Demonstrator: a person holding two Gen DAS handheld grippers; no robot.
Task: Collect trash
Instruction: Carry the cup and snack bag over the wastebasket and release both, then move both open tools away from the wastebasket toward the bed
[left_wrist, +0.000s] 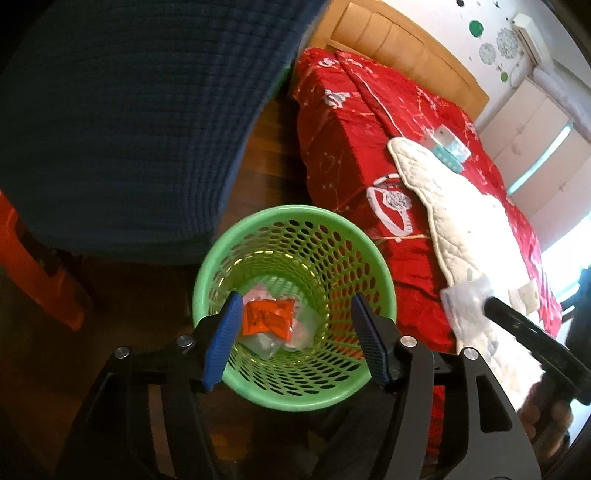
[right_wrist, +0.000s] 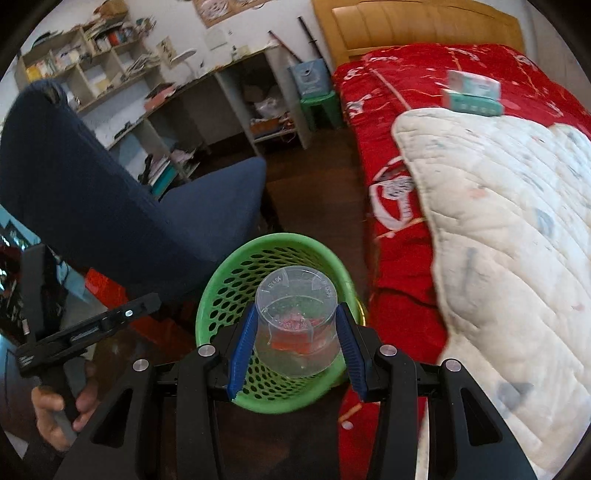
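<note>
A green mesh basket (left_wrist: 295, 213) stands on the dark wooden floor beside the bed. In it lie an orange wrapper (left_wrist: 267, 318) and some clear plastic scraps. My left gripper (left_wrist: 295, 299) hangs over the basket mouth, open, with nothing between its blue pads. In the right wrist view my right gripper (right_wrist: 296, 308) is shut on a clear plastic cup (right_wrist: 295, 332), held upside down above the green mesh basket (right_wrist: 258, 244). The left wrist view shows the clear plastic cup (left_wrist: 461, 299) blurred at the right, over the bed's edge. The left gripper (right_wrist: 147, 302) appears at the left, held by a hand (right_wrist: 55, 406).
A bed with a red cover (right_wrist: 424, 74) runs along the right, with a white quilted blanket (right_wrist: 517, 221) and a teal box (right_wrist: 472, 96) on it. A dark blue sleeve (right_wrist: 92, 184) fills the left. Cluttered shelves (right_wrist: 147, 92) and a green stool (right_wrist: 321, 107) stand at the back.
</note>
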